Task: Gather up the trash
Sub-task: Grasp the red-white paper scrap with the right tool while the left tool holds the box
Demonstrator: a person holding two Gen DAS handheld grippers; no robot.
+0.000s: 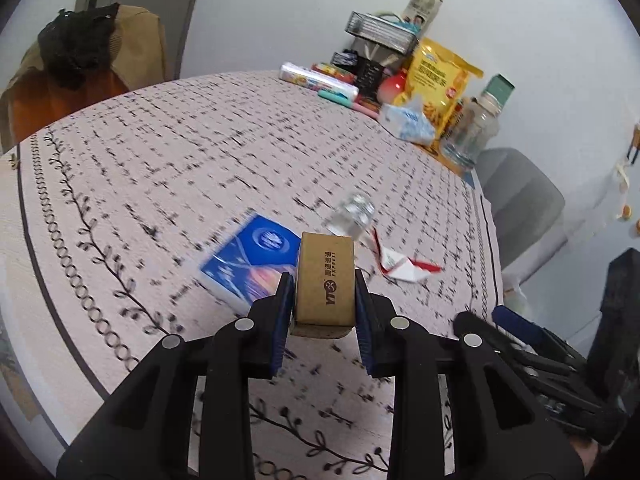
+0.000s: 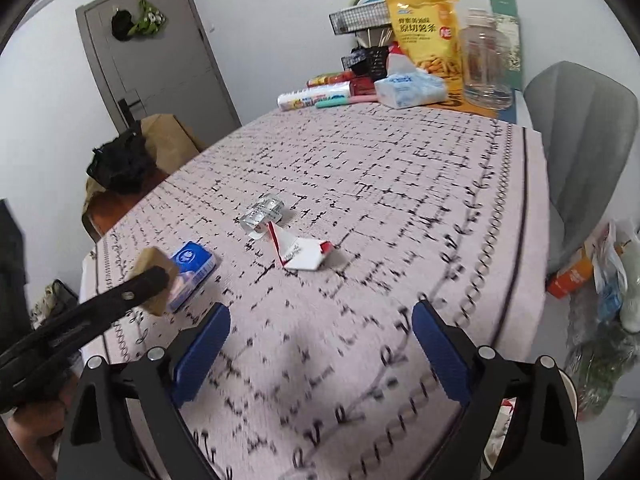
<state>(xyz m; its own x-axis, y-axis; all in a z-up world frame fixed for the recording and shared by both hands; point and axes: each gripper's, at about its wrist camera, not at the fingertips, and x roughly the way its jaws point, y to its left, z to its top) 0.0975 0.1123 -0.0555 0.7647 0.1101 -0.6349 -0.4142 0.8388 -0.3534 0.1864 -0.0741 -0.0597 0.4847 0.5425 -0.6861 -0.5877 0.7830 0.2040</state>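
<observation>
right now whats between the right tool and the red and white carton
Only bare patterned tablecloth, seen in the right wrist view: nothing lies between the open right tool and the flattened red and white carton.

The tablecloth is pale pink with a broken black grid and a black vine-and-ring border. At its centre lie a silver blister pack and a white-and-red torn carton; at nine o'clock a blue tissue packet. The left gripper, black with blue pads, clamps a brown cardboard box. At one o'clock stands a yellow snack bag.

The cardboard box reads "YTO EXPRESS" with Chinese characters — the yellow snack bag bears large Chinese lettering; other labels are too blurred.
</observation>
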